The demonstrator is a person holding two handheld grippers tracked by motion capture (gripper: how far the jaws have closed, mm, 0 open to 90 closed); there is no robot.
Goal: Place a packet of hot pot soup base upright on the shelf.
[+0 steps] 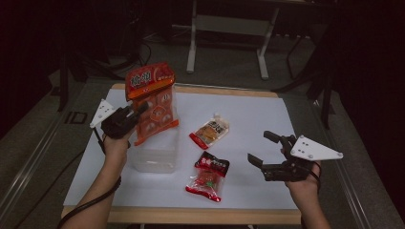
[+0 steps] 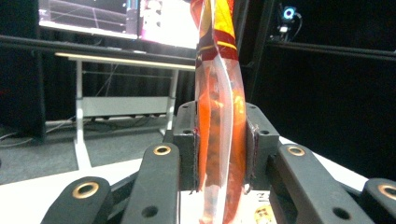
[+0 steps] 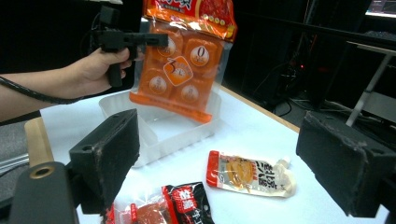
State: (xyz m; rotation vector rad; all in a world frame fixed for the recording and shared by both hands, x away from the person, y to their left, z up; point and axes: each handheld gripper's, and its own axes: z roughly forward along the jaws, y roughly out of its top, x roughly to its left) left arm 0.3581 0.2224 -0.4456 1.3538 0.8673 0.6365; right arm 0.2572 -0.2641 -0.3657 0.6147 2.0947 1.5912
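Snacks are going into the clear plastic tray (image 1: 154,160) on the white table (image 1: 258,114). The left gripper (image 1: 136,110) pinches the big orange see-through bag of snack cups (image 1: 154,102) by its side edge, and its jaws are closed tight on the bag. The bag hangs upright, its bottom edge just above the tray. To do this well, I think the hand should go down slowly, keep the bag straight over the tray, and let go only when the bag rests inside. The right gripper (image 1: 264,149) waits with jaws wide open, holding nothing, near the red and black packet (image 1: 208,176) and the small pale pouch (image 1: 210,130).
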